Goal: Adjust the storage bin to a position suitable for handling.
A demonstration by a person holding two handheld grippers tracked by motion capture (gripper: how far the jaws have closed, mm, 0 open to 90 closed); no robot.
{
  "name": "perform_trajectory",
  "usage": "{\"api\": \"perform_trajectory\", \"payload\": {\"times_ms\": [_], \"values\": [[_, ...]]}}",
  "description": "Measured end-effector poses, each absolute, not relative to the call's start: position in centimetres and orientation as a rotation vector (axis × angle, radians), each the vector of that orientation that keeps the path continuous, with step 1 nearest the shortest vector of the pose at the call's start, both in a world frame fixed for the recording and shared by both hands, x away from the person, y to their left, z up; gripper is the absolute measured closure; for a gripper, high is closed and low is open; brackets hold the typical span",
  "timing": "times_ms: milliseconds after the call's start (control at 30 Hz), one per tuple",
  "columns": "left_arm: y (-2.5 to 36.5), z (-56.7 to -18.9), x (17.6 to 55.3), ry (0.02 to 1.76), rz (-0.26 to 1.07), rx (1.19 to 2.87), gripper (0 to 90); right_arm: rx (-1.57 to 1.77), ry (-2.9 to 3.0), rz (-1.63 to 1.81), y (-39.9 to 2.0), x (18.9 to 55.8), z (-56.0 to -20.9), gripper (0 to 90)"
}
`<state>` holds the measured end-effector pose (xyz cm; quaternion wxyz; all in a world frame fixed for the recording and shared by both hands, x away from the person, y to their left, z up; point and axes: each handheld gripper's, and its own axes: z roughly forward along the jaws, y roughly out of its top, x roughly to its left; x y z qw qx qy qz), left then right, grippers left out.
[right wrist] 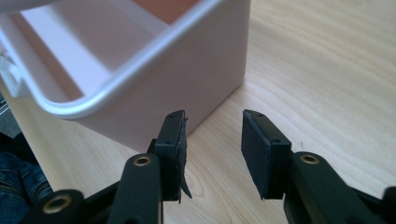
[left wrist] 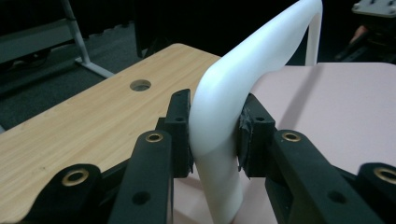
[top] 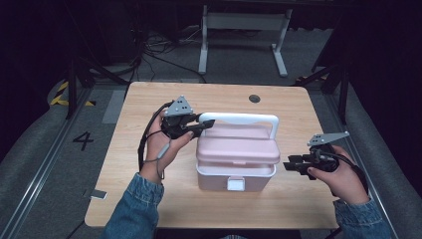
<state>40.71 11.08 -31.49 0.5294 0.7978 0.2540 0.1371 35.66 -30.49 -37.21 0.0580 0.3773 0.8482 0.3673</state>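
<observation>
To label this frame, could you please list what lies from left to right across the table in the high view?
Left gripper, shut on the white handle → pink box → right gripper, its fingers open beside the box.

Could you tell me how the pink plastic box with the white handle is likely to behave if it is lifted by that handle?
The pink plastic box probably feels rigid and light. The left gripper grips one corner of the white handle, so it may tilt. Smooth plastic might slip.
</observation>
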Motion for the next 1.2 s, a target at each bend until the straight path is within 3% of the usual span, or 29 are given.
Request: {"api": "perform_trajectory", "payload": {"times_ms": [967, 1200], "values": [[10.3, -29.4, 44.2, 0.699, 0.419, 1.921, 64.7, 0.882, 2.399, 1.412, -27.6, 34.8, -32.9, 76.2], [10.3, -29.5, 44.0, 0.691, 0.415, 1.926, 64.9, 0.858, 2.351, 1.49, -26.7, 35.5, -32.3, 85.0]]}}
